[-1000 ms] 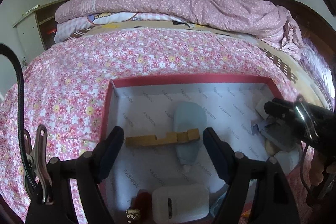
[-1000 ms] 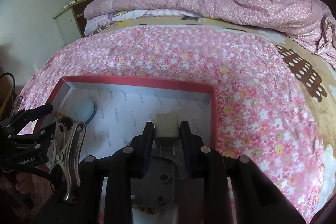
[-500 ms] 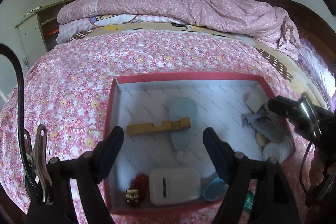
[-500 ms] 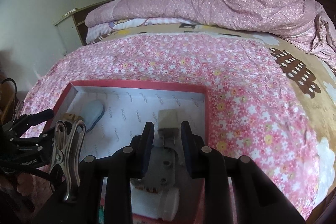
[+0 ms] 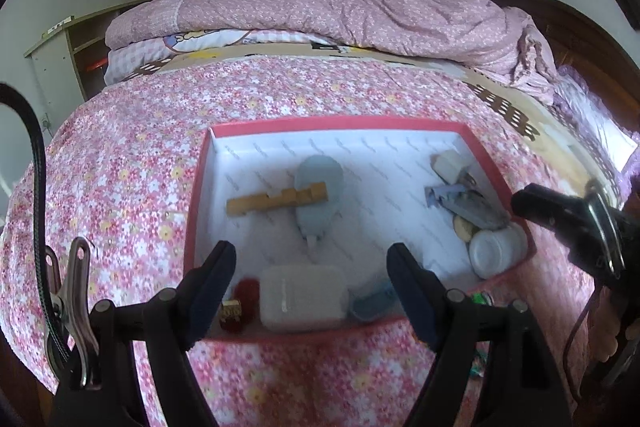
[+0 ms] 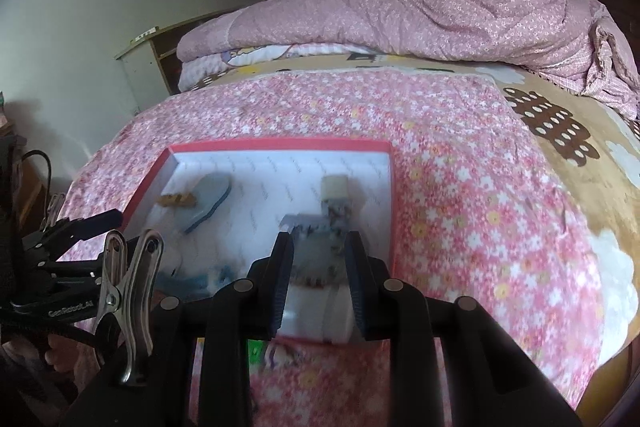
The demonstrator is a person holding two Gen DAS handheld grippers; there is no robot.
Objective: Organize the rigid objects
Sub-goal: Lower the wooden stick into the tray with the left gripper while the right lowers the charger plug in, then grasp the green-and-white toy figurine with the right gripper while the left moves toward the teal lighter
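Red box (image 5: 196, 223), white-lined, open, on the flowered bed (image 5: 120, 167).
Wooden bar (image 5: 276, 201): flat, long axis across the box, one end over the grey-blue insole (image 5: 318, 195), which runs front to back.
White case (image 5: 302, 297): front wall, between the left tool (image 5: 310, 267) tips as seen, below them.
White charger (image 6: 335, 187): right side, beyond the right tool (image 6: 318, 259).
White jar (image 5: 496, 251): right front corner, on its side.
Left tool: jaws wide apart, empty, above the box front.
Right tool: jaws narrowly apart, gripping nothing; items behind are blurred.
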